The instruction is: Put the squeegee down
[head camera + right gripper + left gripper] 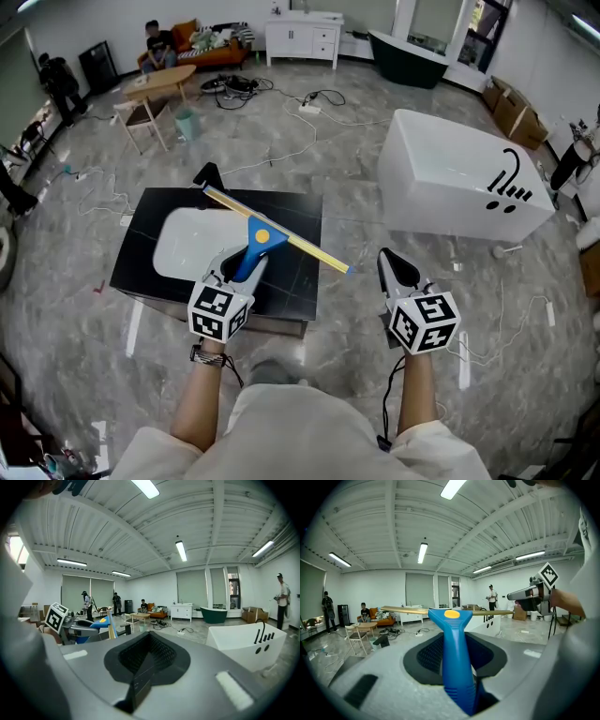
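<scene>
Squeegee [265, 235] with a blue handle and a long yellow blade bar, held in the air above a black worktop [295, 211] that has a white basin [186, 246] set into it. The left hand-held gripper [236, 270] is closed partway on the lower end of the handle. In the left gripper view the handle runs up between the jaws to the blade, which crosses the view roughly level. From the head view, the blade slants across the worktop's near right part, and its far end overhangs the edge. Nothing of the squeegee touches the surface yet.

The right hand-held gripper [394, 269] hovers over the grey floor to the right, well apart from the worktop. Its jaws are together and hold nothing.

The squeegee looks light and stiff, probably hard plastic with a rigid bar. Its long blade could swing or twist in a loose grip. The ribbed handle, where it is now held, seems the safest place to grasp. Laying it flat on the bare black surface should keep it from tipping.
</scene>
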Demonstrator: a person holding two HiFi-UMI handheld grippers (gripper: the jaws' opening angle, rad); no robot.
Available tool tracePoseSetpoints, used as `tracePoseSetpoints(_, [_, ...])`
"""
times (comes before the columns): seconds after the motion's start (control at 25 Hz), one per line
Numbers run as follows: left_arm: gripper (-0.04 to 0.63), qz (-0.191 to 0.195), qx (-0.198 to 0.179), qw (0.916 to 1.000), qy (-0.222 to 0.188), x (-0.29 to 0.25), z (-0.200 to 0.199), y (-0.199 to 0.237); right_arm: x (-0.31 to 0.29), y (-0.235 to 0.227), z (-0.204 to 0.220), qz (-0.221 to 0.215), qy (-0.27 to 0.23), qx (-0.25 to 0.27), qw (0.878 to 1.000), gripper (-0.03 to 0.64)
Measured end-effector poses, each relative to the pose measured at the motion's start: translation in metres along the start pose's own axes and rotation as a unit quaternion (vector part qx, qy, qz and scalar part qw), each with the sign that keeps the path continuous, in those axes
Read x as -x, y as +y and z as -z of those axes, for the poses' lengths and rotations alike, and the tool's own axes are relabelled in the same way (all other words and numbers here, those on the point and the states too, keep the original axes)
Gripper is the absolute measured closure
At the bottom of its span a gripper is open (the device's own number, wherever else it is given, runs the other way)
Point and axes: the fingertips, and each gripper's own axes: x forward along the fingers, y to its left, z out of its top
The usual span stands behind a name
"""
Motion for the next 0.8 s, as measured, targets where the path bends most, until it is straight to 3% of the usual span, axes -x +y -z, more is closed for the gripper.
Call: tracePoseSetpoints(0.8, [0.463,0.071,0.022,0.9942,0.077,-0.128,0.062,0.089,-0.11,-0.031,0.027,0.054,0.046,-0.031,0.997,0.611])
